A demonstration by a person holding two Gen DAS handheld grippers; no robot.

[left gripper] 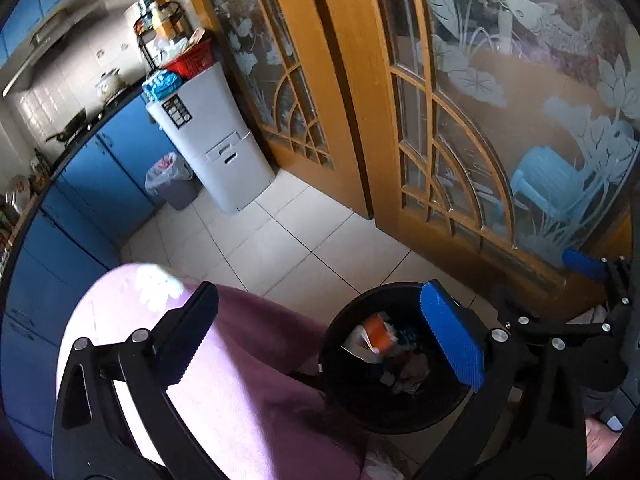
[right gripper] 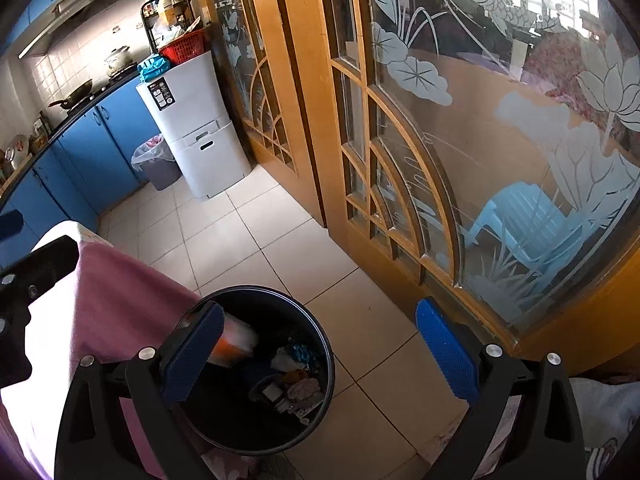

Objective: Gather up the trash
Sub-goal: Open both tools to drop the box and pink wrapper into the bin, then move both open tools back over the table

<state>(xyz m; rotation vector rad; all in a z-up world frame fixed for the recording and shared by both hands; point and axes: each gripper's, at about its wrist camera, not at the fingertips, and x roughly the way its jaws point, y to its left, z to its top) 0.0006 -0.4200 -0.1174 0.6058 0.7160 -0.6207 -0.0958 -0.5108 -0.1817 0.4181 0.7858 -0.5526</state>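
Observation:
A black round trash bin [left gripper: 352,412] stands on the tiled floor beside a table with a pink cloth [left gripper: 248,380]. It holds mixed trash [left gripper: 380,340], including an orange and white packet. The bin also shows in the right wrist view [right gripper: 320,336], with the trash [right gripper: 288,380] inside. My left gripper [left gripper: 316,344] is open and empty, above the table edge and the bin. My right gripper [right gripper: 320,352] is open and empty, above the bin. The right gripper's blue pads also show at the right edge of the left wrist view [left gripper: 584,266].
Wooden doors with frosted glass [right gripper: 400,152] run along the right. A white appliance [left gripper: 216,152] and a lined grey bin [left gripper: 172,184] stand by blue kitchen cabinets [left gripper: 80,184] at the far left. A pale tiled floor [right gripper: 256,240] lies between them.

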